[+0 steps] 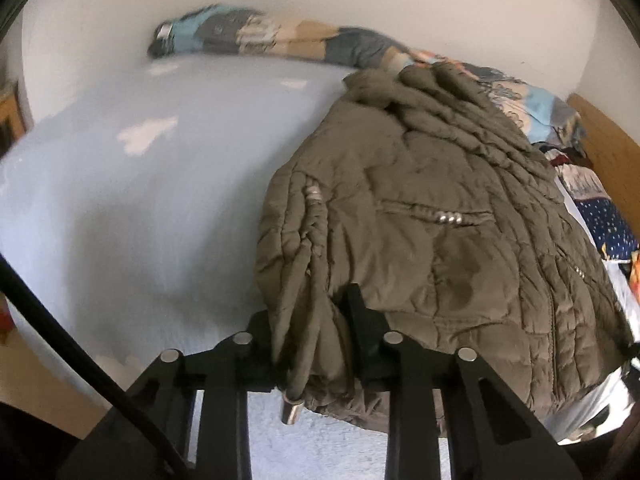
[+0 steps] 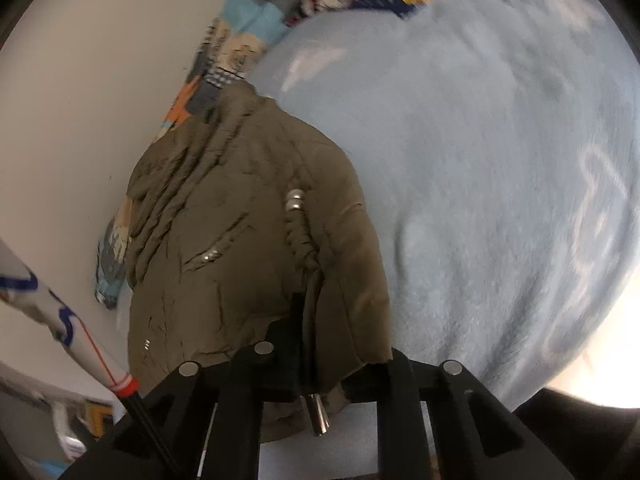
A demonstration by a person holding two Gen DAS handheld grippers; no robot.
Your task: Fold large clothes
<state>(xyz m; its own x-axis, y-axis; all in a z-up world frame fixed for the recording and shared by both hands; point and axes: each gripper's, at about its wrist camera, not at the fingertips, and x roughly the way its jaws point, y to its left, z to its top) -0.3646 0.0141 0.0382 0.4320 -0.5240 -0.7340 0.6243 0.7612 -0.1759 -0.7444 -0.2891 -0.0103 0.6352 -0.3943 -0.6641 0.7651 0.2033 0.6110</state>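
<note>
An olive-brown quilted jacket (image 1: 420,220) lies bunched on a pale blue bed cover (image 1: 140,200). In the left wrist view it fills the right half. My left gripper (image 1: 308,320) is shut on its near edge, with gathered fabric and a drawstring pinched between the black fingers (image 1: 356,312). A metal cord end (image 1: 290,410) hangs below. In the right wrist view the jacket (image 2: 240,220) sits at centre left. My right gripper (image 2: 332,344) is shut on its near hem, and fabric drapes over the right finger. Another metal cord end (image 2: 318,416) dangles under the jaws.
A patchwork quilt (image 1: 280,40) runs along the white wall (image 1: 360,0) behind the jacket. A wooden headboard (image 1: 608,148) and dark dotted bedding (image 1: 608,224) lie at right. The blue bed cover (image 2: 480,160) spreads wide to the right. A black cable (image 1: 60,340) crosses the lower left.
</note>
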